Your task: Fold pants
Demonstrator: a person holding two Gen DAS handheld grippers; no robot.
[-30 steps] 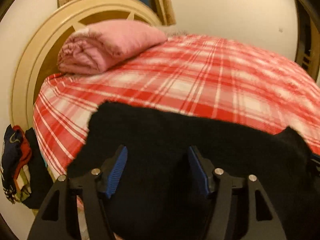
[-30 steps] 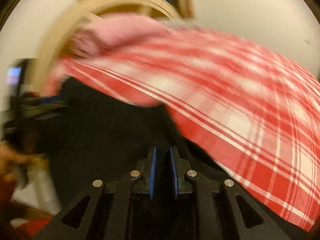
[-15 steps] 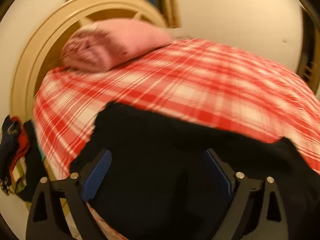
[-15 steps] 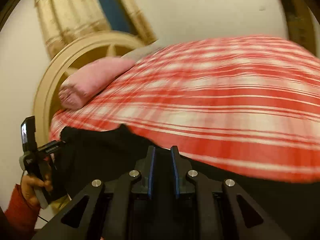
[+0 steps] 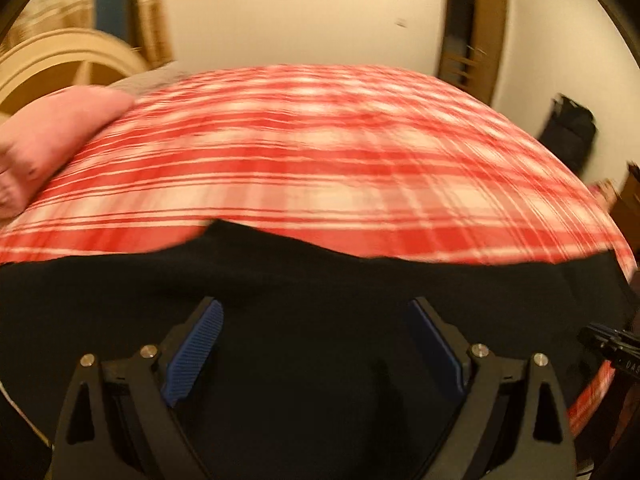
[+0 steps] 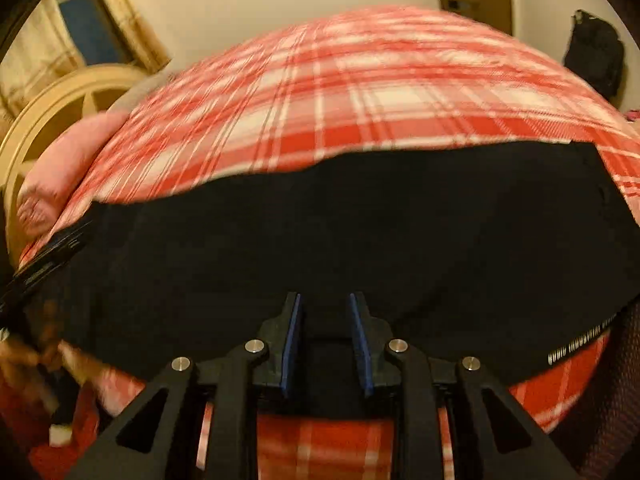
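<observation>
My left claw (image 5: 316,344) hangs over black pants (image 5: 304,280), its blue-padded fingers (image 5: 196,344) spread wide with only dark cloth lying beneath the gap, nothing pinched. My right claw (image 6: 325,344) points down at the same pants (image 6: 340,232); its jaws are opening, a narrow gap showing between the blue pads (image 6: 290,344), and no cloth sits between them. The pants lie spread flat along the near edge of a bed covered by a red and white plaid blanket (image 6: 360,92). A row of white lettering, too small to read, runs along the pants' right-hand edge in the right wrist view. A pink pillow (image 5: 52,136) rests at the far left of the bed, against a cream arched headboard (image 5: 60,60). A dark bag (image 6: 596,52) hangs by the wall at far right. Both views are blurred.
</observation>
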